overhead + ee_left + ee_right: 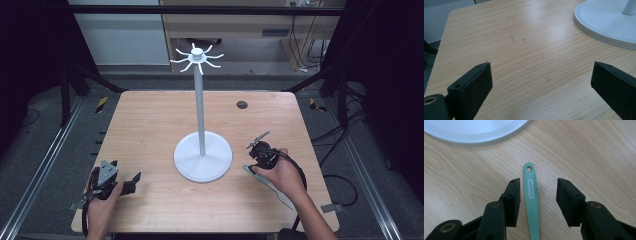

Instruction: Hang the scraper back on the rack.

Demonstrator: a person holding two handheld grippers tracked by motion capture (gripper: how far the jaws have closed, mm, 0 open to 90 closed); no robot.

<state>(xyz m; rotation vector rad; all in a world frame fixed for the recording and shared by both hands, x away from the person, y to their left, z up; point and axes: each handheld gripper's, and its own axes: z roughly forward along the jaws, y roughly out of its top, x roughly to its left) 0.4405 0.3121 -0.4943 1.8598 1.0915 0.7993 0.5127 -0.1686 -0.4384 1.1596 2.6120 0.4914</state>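
Unclear white lettering on green handle [532,202]

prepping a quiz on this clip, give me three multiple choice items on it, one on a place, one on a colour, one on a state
1. Where does the utensil handle lie?
A. on the stand's base
B. on the table, between the right gripper's jaws
C. hung on a hook at the top of the stand

2. What colour is that handle?
A. red
B. black
C. mint green

3. How is the left gripper?
A. open, nothing between its jaws
B. shut on the handle
C. shut on the stand's pole

Answers:
1 B: the right gripper view shows it flat on the wooden table, the right gripper straddling it, pads apart from it.
2 C: it is pale green with a white label.
3 A: its jaws stand wide over bare wood, beside the white stand.
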